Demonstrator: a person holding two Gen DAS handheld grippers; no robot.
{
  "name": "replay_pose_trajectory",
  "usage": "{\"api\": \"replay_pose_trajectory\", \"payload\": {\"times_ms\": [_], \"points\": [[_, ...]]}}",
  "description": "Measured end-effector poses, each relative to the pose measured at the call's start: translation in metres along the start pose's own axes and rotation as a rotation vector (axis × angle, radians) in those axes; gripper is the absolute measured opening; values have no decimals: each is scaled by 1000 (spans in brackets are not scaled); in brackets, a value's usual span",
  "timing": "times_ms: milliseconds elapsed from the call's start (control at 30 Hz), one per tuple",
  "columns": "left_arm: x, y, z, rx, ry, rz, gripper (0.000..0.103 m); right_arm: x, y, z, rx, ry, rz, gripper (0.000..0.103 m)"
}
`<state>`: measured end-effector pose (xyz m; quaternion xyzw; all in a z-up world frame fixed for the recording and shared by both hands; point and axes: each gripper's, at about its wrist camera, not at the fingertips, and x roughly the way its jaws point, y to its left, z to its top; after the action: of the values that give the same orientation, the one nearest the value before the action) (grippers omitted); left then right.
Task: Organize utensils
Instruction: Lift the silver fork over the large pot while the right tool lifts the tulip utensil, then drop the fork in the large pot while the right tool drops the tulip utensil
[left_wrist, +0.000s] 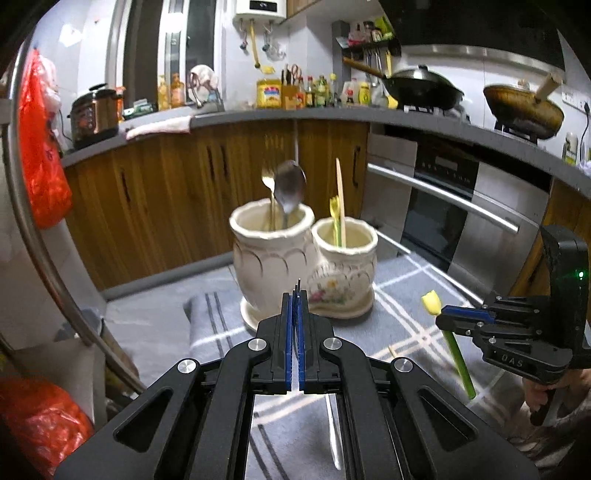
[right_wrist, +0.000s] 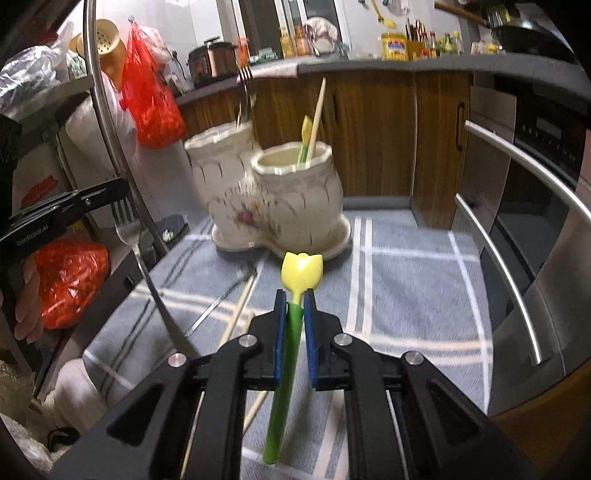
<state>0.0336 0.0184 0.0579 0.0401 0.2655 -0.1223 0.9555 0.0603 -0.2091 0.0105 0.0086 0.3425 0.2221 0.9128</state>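
Observation:
A cream ceramic double holder (left_wrist: 295, 258) stands on the grey checked cloth (left_wrist: 406, 295). Its left cup holds a gold fork and a steel spoon (left_wrist: 291, 188); its right cup holds a yellow tulip utensil and a wooden chopstick (left_wrist: 340, 203). My left gripper (left_wrist: 296, 291) is shut on a steel fork, whose handle (left_wrist: 332, 432) shows below the jaws and whose tines (right_wrist: 123, 218) show in the right wrist view. My right gripper (right_wrist: 294, 299) is shut on a green-stemmed yellow tulip utensil (right_wrist: 301, 269), held upright in front of the holder (right_wrist: 280, 192).
Loose chopsticks (right_wrist: 236, 314) and a thin metal utensil (right_wrist: 218, 302) lie on the cloth. A curved steel rail (right_wrist: 107, 140) and a rack with red bags (right_wrist: 70, 280) stand at the left. An oven with steel handles (right_wrist: 517, 240) is at the right.

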Motion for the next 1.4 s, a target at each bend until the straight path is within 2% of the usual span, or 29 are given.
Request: {"api": "replay_pose_trajectory", "payload": {"times_ms": [333,600,867,967,1067,1200,1400], "points": [[-22,20,38,-25,-116,42,3,-12,1,49,-6,-137,3,9],[-46,32,86,-12,-249,80,3,-8,0,100,33,-247,26,9],[-45,41,139,27,-328,158,3,11,4,153,22,-380,-25,9],[-28,41,150,64,-326,207,3,23,1,161,22,-421,-52,9],[-8,40,152,96,-307,235,3,42,-3,161,24,-426,-75,9],[20,42,144,85,-260,217,3,67,-9,152,35,-408,-99,9],[51,46,125,86,-201,203,3,85,-15,132,22,-376,-86,9]]}}
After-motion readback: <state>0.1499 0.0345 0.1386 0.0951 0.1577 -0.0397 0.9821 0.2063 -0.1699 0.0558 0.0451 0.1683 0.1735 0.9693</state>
